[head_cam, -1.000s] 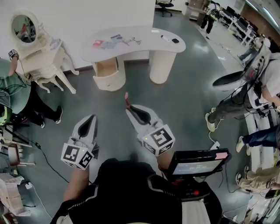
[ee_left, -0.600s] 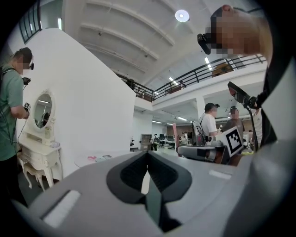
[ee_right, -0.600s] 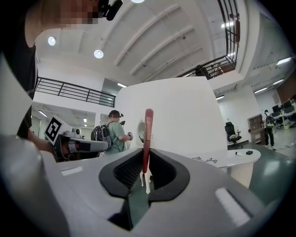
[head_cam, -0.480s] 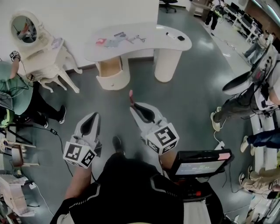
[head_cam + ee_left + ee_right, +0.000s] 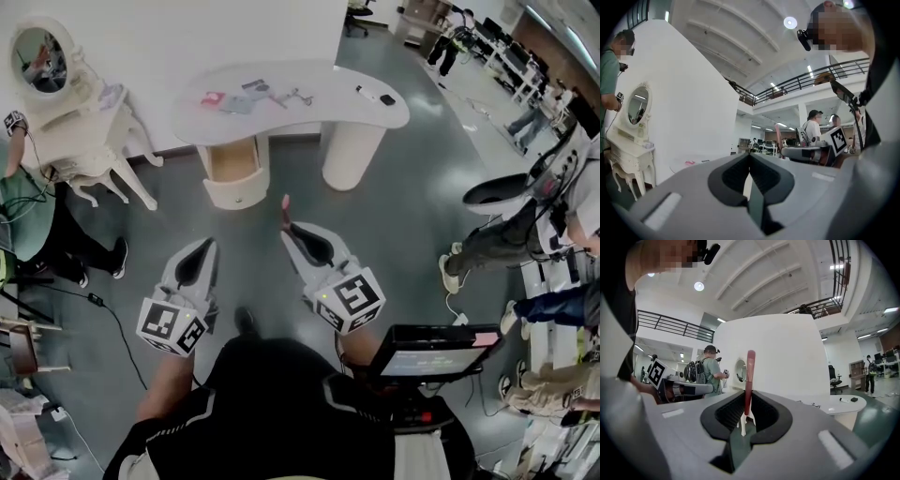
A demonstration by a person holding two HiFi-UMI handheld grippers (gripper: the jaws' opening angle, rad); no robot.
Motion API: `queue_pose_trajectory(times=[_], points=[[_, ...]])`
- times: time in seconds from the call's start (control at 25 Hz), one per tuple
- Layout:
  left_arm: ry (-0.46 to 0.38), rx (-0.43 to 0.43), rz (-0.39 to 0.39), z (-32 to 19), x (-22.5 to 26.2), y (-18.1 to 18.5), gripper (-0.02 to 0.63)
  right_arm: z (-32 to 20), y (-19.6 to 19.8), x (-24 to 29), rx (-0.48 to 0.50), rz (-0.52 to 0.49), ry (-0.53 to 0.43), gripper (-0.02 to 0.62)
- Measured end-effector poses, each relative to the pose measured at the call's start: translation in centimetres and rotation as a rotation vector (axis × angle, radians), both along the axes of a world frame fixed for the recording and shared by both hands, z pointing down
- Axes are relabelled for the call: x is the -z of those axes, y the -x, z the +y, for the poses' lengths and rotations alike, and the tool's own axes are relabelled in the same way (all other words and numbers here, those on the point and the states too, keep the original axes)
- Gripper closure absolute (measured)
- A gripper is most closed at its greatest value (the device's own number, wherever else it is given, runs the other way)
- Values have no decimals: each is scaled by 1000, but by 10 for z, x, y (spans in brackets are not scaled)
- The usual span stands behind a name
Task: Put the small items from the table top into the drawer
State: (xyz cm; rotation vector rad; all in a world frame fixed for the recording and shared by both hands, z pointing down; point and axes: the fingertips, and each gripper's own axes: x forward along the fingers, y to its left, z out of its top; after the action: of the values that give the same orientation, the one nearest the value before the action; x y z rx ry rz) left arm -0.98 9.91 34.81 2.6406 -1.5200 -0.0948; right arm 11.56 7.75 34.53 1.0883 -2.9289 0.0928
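Small items (image 5: pixel 255 94) still lie scattered on the white surface (image 5: pixel 328 108), well apart from you. You have stepped a little nearer over the last moment, though, and the drawer (image 5: pixel 232 164) under its left end, which looks pulled out, now sits almost straight ahead. Your right tool (image 5: pixel 286 225) is partly closed, pinching a slim red stick (image 5: pixel 749 376) that stands upright between the pads; that grip has not changed. Your left tool (image 5: pixel 208 246) is closed with nothing in it. I judge this a carry: the stick is on its way, and the rest await later trips.
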Motion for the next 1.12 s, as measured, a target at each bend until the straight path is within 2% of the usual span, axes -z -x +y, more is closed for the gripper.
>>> queue_pose_trajectory(times=[0.28,0.52,0.76,1.12], points=[[3,-7,16,-47,0,46,606,-47,44,1,0,22,4,551],[-27,-19,22,-79,8,77,606,-77,75,6,1,36,-6,551],[-10,-18,39,-101,5,110,606,-102,101,4,-12,53,13,551],[-8,-50,46,-132,5,136,606,-140,126,8,-37,49,22,551]])
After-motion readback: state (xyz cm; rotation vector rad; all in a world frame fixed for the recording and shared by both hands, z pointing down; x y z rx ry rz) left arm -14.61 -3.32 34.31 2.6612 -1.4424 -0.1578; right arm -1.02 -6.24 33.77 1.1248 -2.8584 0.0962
